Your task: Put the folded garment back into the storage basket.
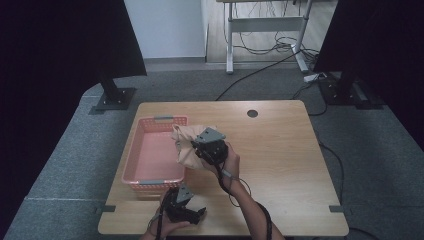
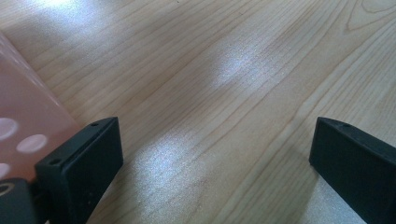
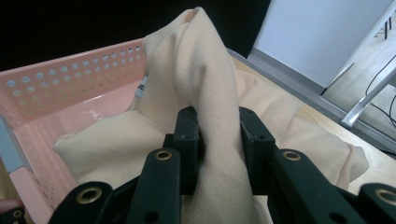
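Trouble here would most likely be the cloth snagging on the basket rim, since half of it looks to be draped over the right-hand wall while the rest sits on the table. If the person pulls sideways instead of lifting first, the fabric could drag the light pink basket along or slip out of the pinch. The right gripper has its jaws squeezed tight on a raised fold of that beige cloth, with the bunched fabric standing up between the pads and spilling past them on both sides. So the cloth sits right in the claw, at the basket's right edge. The left gripper hovers low over bare wood by the basket's near corner, jaws wide apart, holding nothing.
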Demonstrator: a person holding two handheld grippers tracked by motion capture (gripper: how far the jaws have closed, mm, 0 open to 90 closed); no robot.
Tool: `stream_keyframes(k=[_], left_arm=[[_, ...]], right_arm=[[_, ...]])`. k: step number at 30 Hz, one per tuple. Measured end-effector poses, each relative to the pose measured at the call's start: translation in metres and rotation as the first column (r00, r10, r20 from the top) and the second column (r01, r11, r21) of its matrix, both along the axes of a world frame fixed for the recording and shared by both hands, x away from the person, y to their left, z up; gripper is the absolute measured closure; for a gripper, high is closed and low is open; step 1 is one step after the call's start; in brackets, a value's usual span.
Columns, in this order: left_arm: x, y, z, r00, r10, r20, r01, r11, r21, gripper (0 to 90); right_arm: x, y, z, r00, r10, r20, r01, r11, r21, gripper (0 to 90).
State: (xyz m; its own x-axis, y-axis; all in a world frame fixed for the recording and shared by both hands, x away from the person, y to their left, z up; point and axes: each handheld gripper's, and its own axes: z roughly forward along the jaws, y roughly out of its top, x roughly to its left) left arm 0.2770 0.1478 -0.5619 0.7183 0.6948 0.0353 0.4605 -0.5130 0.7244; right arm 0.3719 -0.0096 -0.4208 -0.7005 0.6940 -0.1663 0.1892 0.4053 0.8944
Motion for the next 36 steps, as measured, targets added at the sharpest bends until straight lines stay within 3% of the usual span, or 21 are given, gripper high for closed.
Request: stream_keyframes(k=[36], left_arm=[[0.0, 0.0, 0.0, 1.0, -0.002, 0.0, 0.002, 1.0, -0.002, 2.7]], right_arm=[[0.006, 0.041, -0.006, 0.9982, 0.057, -0.017, -0.057, 0.9984, -0.006, 71.8]])
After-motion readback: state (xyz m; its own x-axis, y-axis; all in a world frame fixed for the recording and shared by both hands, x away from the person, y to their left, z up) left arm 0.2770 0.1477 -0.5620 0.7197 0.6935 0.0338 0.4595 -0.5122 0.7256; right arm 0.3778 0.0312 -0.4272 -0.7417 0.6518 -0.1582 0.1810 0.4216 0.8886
